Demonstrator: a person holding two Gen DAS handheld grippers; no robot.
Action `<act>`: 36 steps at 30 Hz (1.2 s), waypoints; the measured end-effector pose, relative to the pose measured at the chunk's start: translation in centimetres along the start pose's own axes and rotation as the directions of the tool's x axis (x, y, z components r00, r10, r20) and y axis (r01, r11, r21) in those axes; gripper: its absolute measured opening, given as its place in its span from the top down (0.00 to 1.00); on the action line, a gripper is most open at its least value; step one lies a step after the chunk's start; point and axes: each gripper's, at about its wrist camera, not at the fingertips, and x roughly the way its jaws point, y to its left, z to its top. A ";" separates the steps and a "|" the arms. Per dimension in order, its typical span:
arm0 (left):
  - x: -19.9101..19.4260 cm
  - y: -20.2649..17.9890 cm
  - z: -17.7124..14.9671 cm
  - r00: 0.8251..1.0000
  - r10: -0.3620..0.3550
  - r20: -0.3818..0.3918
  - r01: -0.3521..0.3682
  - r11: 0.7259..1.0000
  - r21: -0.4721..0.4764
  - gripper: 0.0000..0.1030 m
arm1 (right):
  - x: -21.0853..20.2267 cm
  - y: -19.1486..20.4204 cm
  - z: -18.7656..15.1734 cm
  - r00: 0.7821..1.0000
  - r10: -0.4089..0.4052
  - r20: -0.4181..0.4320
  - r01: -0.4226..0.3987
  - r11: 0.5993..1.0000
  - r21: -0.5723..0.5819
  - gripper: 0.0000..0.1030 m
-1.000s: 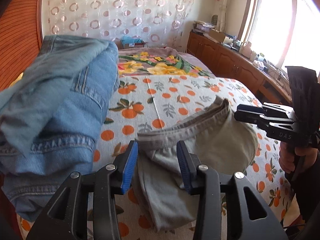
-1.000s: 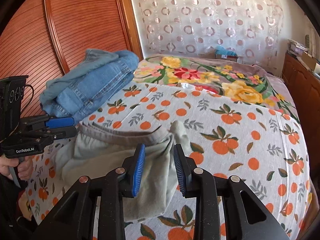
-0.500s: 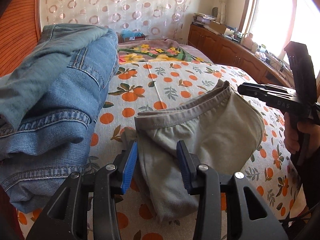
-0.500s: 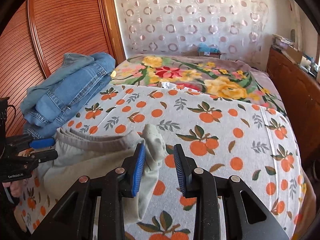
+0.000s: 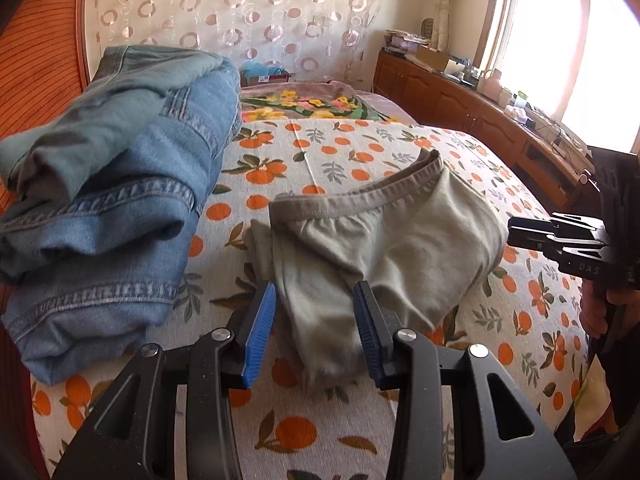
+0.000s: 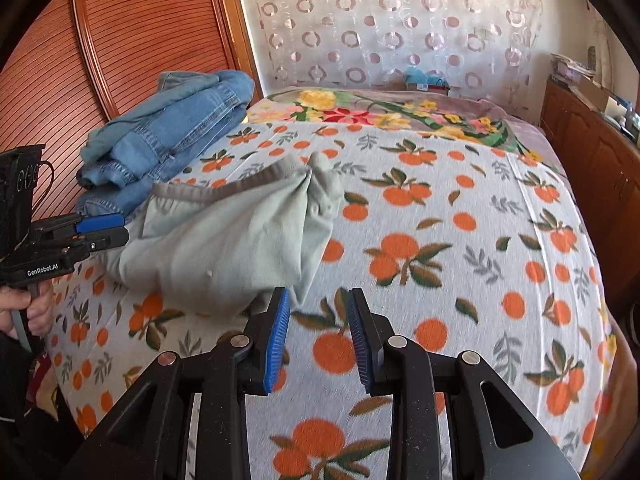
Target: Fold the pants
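Pale grey-green pants (image 5: 392, 240) with a darker waistband lie bunched and folded on the orange-print bedspread (image 5: 320, 152); they also show in the right wrist view (image 6: 236, 236). My left gripper (image 5: 316, 320) is open and empty, its jaws just above the near end of the pants. It shows from the side in the right wrist view (image 6: 100, 230). My right gripper (image 6: 318, 320) is open and empty, over bare bedspread just right of the pants' near corner. It shows at the right edge of the left wrist view (image 5: 520, 236).
A pile of folded blue jeans (image 5: 120, 184) lies left of the pants against a wooden headboard (image 6: 120, 40). A floral blanket (image 6: 384, 116) covers the far end of the bed. Wooden cabinets (image 5: 460, 104) run along the right under a bright window.
Both grippers have drawn back from the pants toward the near edge of the bed. The right gripper, earlier over the pants, now hangs over bare bedspread. The pants lie still.
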 end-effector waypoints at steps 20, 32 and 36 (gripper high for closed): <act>0.9 -0.2 -2.0 0.999 0.006 -0.041 -0.006 1.000 -0.001 0.60 | 2.2 1.7 0.8 0.999 0.051 -0.013 -0.051 0.998 -0.031 0.70; 1.0 -0.4 -2.0 0.999 0.025 -0.034 -0.024 0.999 0.029 0.60 | 1.4 1.0 0.7 0.995 0.095 0.014 -0.095 0.995 0.000 0.98; 1.0 -0.4 -2.0 0.999 0.026 -0.035 -0.025 0.999 0.029 0.60 | -1.2 -0.7 -0.5 0.994 0.087 0.063 -0.090 0.995 0.051 0.99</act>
